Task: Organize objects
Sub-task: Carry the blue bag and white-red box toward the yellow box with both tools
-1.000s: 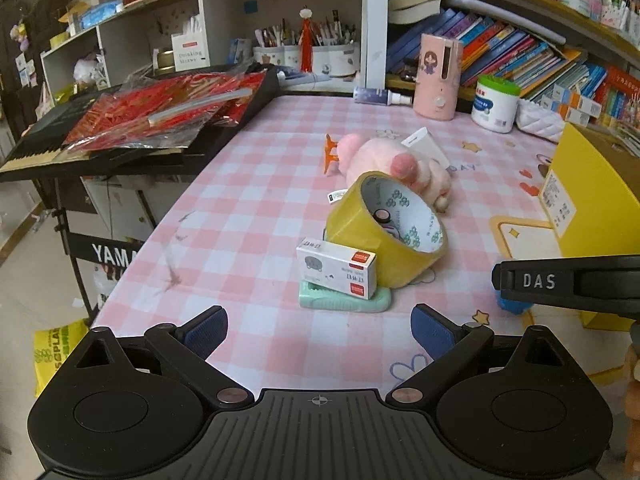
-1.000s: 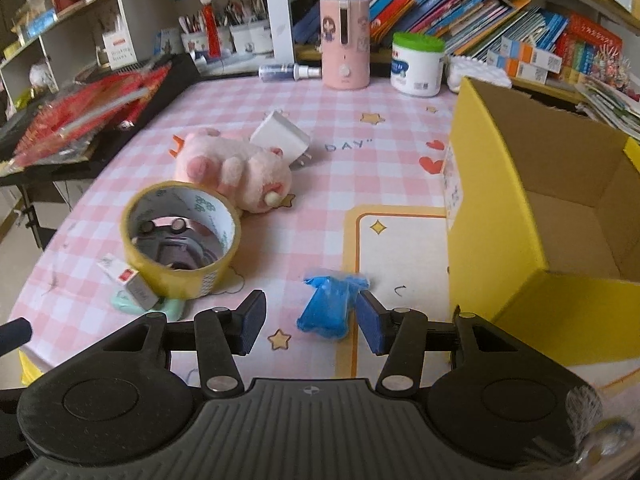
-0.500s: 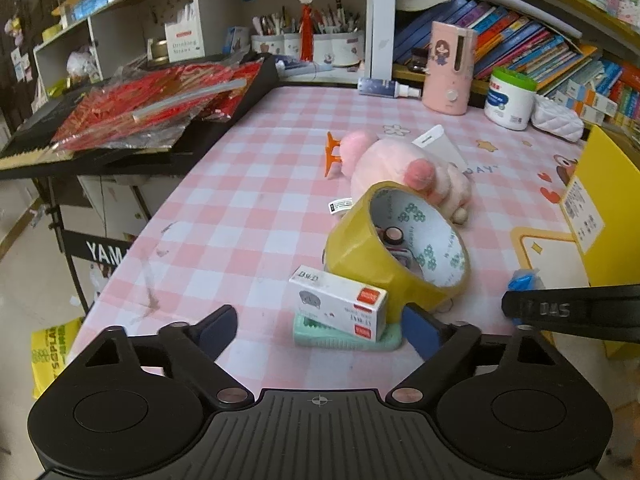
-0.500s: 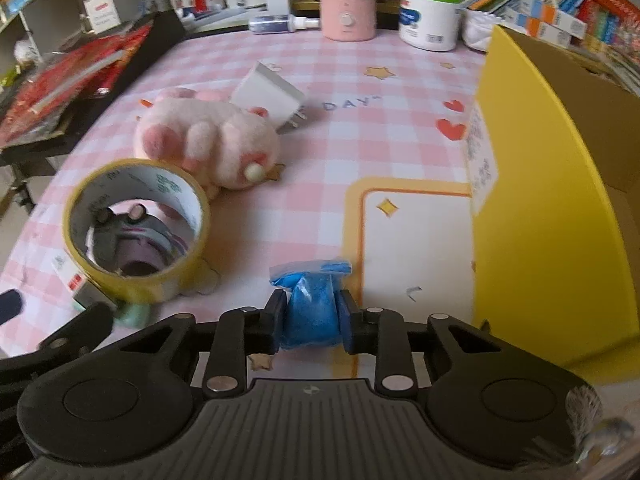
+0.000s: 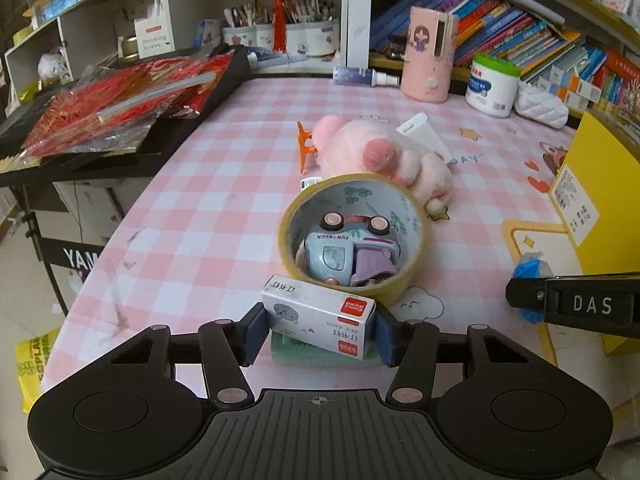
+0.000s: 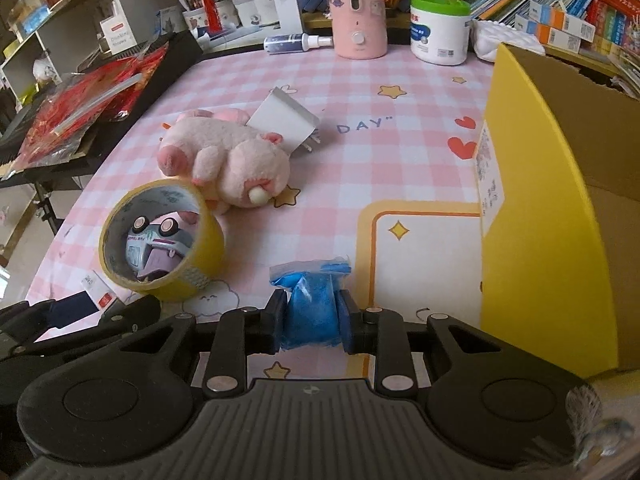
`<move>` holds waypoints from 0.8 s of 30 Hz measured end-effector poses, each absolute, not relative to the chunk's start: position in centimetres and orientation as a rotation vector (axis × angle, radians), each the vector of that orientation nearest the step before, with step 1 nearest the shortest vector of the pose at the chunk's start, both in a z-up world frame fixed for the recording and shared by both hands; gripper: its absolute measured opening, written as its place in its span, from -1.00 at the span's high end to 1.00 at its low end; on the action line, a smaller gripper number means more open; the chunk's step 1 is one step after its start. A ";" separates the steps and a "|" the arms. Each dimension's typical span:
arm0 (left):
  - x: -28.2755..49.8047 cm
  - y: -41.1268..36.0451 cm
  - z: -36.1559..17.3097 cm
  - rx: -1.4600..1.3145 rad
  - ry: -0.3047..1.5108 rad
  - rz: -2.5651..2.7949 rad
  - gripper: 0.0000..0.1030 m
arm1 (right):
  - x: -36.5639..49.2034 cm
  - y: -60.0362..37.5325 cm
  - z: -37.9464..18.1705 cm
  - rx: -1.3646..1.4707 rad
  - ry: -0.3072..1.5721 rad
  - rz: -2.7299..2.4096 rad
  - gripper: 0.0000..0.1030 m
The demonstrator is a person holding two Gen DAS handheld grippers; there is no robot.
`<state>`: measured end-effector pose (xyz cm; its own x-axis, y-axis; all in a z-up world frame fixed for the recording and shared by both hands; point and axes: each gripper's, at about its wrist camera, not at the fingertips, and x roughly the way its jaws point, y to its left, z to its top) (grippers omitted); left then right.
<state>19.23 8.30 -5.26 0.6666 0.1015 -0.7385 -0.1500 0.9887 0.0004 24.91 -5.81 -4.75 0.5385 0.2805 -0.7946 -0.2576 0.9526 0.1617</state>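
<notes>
My left gripper point(image 5: 319, 330) is shut on a small white staples box point(image 5: 319, 316), which lies over a mint green item point(image 5: 320, 354). Just beyond stands a yellow tape roll point(image 5: 356, 236) with a toy car point(image 5: 348, 252) inside it. My right gripper point(image 6: 312, 320) is shut on a blue plastic packet point(image 6: 310, 308), low over the pink checked table. The open yellow cardboard box point(image 6: 532, 216) stands right of it. A pink plush pig point(image 6: 228, 160) and a white charger point(image 6: 286, 118) lie behind the tape roll point(image 6: 160, 240).
At the back stand a pink dispenser point(image 6: 358, 8), a white jar with a green lid point(image 6: 440, 28) and a spray bottle point(image 6: 298, 43). A black keyboard with red packets point(image 5: 116, 100) adjoins the table's left edge. An orange clip point(image 5: 304, 148) lies beside the pig.
My left gripper moved forward and closed on the staples box. My right gripper, closed on the blue packet half a second ago, keeps hold and has shifted slightly.
</notes>
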 end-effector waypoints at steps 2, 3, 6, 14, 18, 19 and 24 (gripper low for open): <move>18.7 8.4 -5.0 -0.069 0.821 0.144 -0.02 | 24.5 -5.8 -4.6 0.026 0.944 0.321 0.51; 18.5 8.5 -4.8 -0.073 0.818 0.145 -0.02 | 24.3 -5.8 -4.6 0.024 0.942 0.321 0.51; 17.4 8.7 -4.4 -0.088 0.808 0.145 -0.02 | 23.6 -5.6 -4.5 0.020 0.940 0.322 0.51; 13.9 8.9 -2.8 -0.107 0.766 0.127 -0.02 | 20.4 -5.1 -3.5 0.007 0.904 0.338 0.51; 11.7 8.6 -2.1 -0.110 0.752 0.110 -0.02 | 18.5 -5.1 -3.0 0.013 0.893 0.334 0.51; 11.2 8.6 -2.0 -0.114 0.750 0.106 -0.02 | 18.0 -5.2 -2.9 0.014 0.890 0.332 0.51; 8.3 8.3 -1.4 -0.118 0.746 0.078 -0.02 | 15.0 -5.7 -2.3 0.010 0.870 0.326 0.51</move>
